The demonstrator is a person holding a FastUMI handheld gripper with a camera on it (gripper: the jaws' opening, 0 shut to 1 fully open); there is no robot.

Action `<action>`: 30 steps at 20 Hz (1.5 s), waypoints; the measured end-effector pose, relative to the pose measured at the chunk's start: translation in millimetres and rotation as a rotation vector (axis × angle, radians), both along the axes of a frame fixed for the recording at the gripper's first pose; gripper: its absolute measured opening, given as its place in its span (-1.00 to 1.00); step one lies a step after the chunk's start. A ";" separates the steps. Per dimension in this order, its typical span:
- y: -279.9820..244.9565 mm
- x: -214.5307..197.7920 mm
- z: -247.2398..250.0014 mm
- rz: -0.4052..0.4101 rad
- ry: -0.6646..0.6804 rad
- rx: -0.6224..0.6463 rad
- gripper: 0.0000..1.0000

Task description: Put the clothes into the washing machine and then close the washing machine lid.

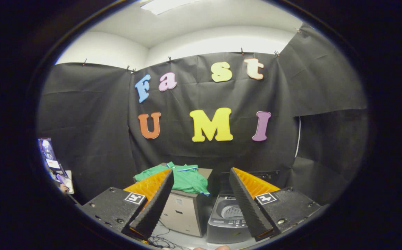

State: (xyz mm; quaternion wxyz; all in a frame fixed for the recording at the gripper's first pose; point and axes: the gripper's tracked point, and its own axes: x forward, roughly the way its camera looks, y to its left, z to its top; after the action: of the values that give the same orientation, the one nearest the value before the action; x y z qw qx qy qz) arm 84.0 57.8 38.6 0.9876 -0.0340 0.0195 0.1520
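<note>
Gripper (201, 198) hanging in the air with fingers spread wide apart, nothing between them, nothing touched. Well back from everything so far.

Green polo shirt (183, 177) lying crumpled on top of a beige box-shaped cabinet (182, 211), beyond the fingers and partly hidden behind the left fingertip. Light trim visible on collar and sleeve hem, one sleeve drooping over the cabinet's front right corner.

Grey top-load washing machine (227, 222) standing just beside the cabinet, on its right, seen through the gap between the fingers and partly cut off by the right finger. Lid up, drum (232, 210) open and visible from above, control panel along the front edge. Can't make out whether anything sits inside the drum.

Some cables (162, 239) trailing on the pale floor in front of the cabinet. Black cloth wall behind it all. Off to the far left, a screen (48, 152) and somebody's hand (63, 188) beside it.
</note>
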 end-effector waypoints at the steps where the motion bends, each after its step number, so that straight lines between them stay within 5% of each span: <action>1: 11.4 6.6 4.0 -0.003 -0.005 0.006 1.00; 9: 133.4 90.8 16.3 -0.019 0.064 -0.032 1.00; 18: 238.3 160.4 -39.7 -0.038 0.505 -0.060 1.00; 30: 288.2 248.4 -127.6 -0.075 1.017 -0.096 0.92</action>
State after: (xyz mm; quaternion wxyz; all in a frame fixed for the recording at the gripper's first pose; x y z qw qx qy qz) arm 332.3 346.0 -89.0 0.8552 -0.0004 0.5058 0.1129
